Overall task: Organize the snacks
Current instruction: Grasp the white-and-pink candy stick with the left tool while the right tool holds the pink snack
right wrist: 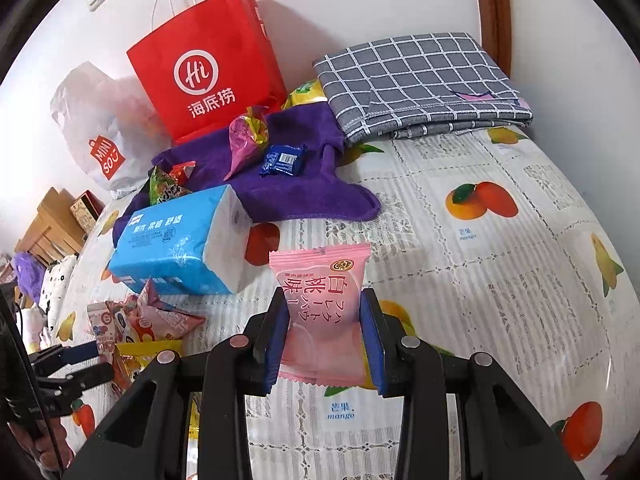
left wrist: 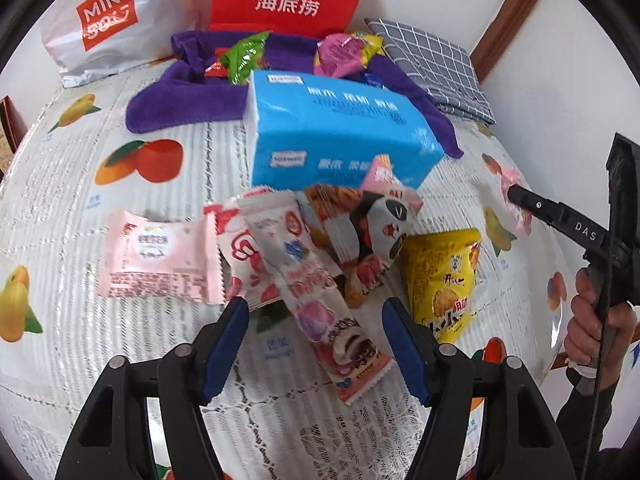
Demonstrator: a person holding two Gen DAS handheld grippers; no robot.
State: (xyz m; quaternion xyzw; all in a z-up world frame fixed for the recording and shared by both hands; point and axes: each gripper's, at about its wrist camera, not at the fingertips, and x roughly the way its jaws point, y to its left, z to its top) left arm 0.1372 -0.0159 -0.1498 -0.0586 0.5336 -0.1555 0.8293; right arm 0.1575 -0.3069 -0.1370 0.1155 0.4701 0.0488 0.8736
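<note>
The right gripper [right wrist: 326, 338] pinches a pink packet [right wrist: 320, 312] low in its view, above the desk [right wrist: 500, 280]. The left gripper [left wrist: 314, 340], spread with nothing clamped, hangs over the long wrapper [left wrist: 320, 300] in the snack pile [left wrist: 304, 248] at centre frame. Packets overlap there, so closing may catch two wrappers or drag the yellow bag [left wrist: 444, 276] sideways. The slick wrapper might also slip from the pads.

Both wrist cams look steeply down, close; share blue tissue pack [left wrist: 332, 128].
</note>
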